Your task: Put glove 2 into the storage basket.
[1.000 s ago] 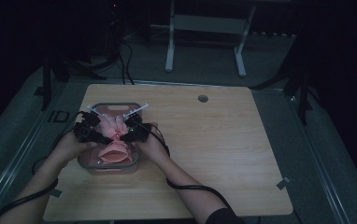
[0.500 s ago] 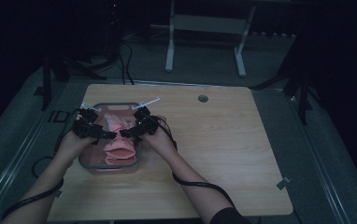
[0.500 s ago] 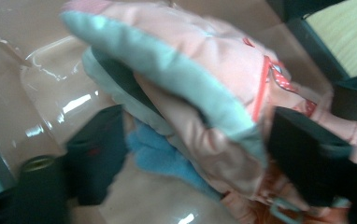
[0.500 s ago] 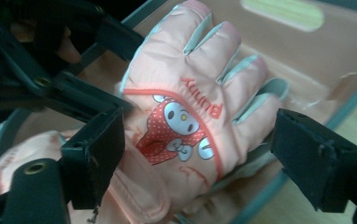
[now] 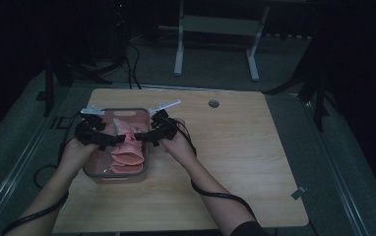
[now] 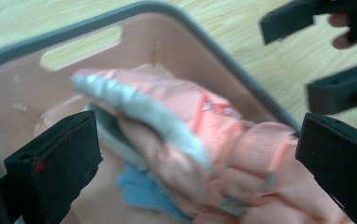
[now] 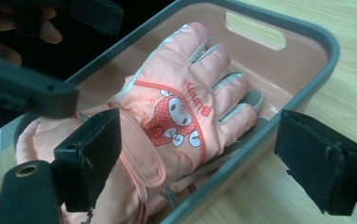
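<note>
The pink glove (image 7: 176,116) lies in the pink basket (image 5: 97,169) at the left of the counter (image 5: 235,162), its fingers toward the far end and its cuff toward the near end, riding up over the near rim. Both tongs have just been opening, and each now stands wide with nothing pinched. The left tongs (image 5: 108,141) hang over the basket's left side, their pads apart on either side of the glove in the left gripper view. The right tongs (image 5: 141,137) hang over its right side, one pad above the cuff and the other out past the basket's right wall.

The step in hand looks like letting go and drawing clear. To do it well, each hand should lift straight off before swinging away, so no pad snags the padded fabric and drags the cuff further out. The cuff on the rim may want a nudge inward afterwards.
</note>
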Demonstrator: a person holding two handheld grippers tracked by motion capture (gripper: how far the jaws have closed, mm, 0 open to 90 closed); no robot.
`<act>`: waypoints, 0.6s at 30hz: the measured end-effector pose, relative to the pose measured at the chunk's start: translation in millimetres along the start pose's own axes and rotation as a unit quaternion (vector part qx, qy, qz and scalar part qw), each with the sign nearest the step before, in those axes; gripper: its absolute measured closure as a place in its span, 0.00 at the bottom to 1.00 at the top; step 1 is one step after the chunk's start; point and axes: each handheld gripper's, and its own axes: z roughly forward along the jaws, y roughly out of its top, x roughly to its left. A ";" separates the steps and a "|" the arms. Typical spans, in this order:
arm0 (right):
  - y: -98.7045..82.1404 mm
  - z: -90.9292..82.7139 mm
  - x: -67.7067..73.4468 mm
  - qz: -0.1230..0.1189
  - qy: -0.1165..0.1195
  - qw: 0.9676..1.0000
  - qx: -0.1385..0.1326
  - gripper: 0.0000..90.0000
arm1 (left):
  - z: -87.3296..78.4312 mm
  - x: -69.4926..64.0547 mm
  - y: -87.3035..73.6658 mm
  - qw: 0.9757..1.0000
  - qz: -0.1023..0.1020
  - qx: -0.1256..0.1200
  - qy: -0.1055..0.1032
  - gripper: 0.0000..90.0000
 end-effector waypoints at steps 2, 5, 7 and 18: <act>0.0 -4.0 0.2 -0.006 0.000 1.000 -0.002 0.17 | -2.5 -8.0 2.3 1.000 0.004 -0.010 -0.012 0.00; -2.1 -8.2 -0.2 -0.011 -0.002 1.000 0.000 0.17 | -5.6 -22.4 4.8 0.999 0.014 -0.023 -0.030 0.00; -5.0 -11.9 -1.8 -0.012 0.000 1.000 0.002 0.17 | -6.3 -32.2 6.0 0.998 0.022 -0.032 -0.043 0.00; -21.4 -39.5 -9.9 -0.019 0.001 1.000 0.000 0.17 | 0.2 -86.1 11.5 0.993 0.073 -0.041 -0.079 0.00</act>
